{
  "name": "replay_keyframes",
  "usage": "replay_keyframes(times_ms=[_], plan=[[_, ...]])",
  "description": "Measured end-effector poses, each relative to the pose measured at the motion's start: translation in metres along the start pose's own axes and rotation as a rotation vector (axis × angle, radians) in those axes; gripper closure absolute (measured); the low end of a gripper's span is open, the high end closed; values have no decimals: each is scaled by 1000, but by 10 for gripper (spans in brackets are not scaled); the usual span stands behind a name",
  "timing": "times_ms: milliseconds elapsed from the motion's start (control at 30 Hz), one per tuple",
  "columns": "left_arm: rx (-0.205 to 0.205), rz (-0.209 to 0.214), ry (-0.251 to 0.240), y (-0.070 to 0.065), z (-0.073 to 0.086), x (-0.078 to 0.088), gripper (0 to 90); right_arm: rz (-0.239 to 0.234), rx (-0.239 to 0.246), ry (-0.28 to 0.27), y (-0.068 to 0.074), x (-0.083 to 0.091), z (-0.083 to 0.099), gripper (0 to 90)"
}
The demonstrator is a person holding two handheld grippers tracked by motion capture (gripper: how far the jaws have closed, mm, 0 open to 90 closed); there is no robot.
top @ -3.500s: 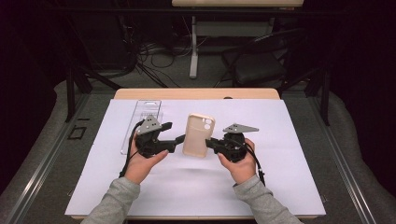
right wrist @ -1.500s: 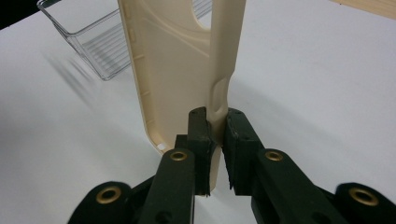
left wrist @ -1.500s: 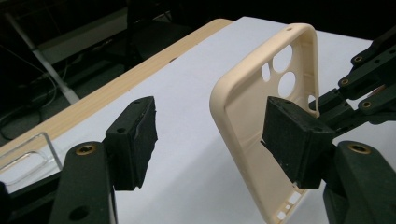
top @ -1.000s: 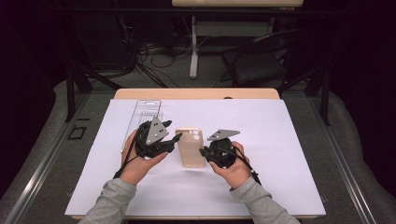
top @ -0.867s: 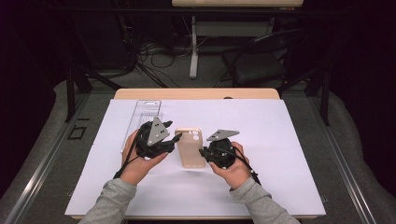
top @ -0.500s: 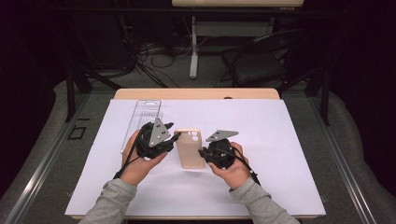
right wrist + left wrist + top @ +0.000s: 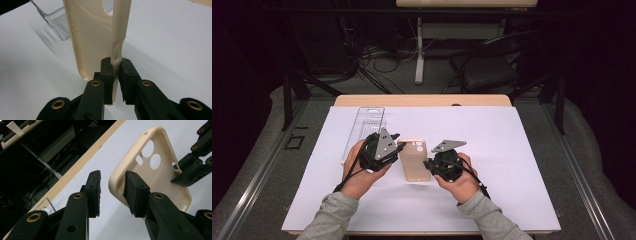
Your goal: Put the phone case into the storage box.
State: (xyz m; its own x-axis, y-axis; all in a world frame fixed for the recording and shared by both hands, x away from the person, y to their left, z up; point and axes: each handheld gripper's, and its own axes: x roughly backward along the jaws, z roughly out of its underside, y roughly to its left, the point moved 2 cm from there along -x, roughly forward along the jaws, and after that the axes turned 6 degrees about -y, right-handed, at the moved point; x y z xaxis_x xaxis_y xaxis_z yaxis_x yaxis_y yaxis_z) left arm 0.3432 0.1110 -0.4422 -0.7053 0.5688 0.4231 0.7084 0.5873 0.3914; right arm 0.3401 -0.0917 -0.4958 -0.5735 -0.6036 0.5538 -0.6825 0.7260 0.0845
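A lab or recording room, set up for filming: the wooden worktop is covered by a plain white sheet, black drapes close off both sides, loose cables lie on the grey floor behind, and an office chair stands beside a desk leg.

The phone case pinched at its side wall by the right gripper looked like soft, matt cream plastic, smooth, and dented where the pads pressed. Both that gripper and the left gripper were matt black plastic with brass-coloured rivets and ribbed pads. Beyond the left gripper lay a clear, glossy plastic tray. Under both lay a matt white sheet, edged by pale wood.
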Motion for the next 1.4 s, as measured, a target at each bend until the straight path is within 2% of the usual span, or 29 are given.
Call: replay_keyframes(times_ms=[200,467,933,1400], plan=[[-14,-4,1,0,0,0,686,-2,3,3,1,-1,0,819],[-36,15,9,-2,0,0,752,-4,4,3,1,-1,0,819],[-54,21,24,-1,0,1,775,-6,2,7,1,-1,1,819],[-48,36,33,2,2,0,786,-12,4,10,2,-2,1,819]])
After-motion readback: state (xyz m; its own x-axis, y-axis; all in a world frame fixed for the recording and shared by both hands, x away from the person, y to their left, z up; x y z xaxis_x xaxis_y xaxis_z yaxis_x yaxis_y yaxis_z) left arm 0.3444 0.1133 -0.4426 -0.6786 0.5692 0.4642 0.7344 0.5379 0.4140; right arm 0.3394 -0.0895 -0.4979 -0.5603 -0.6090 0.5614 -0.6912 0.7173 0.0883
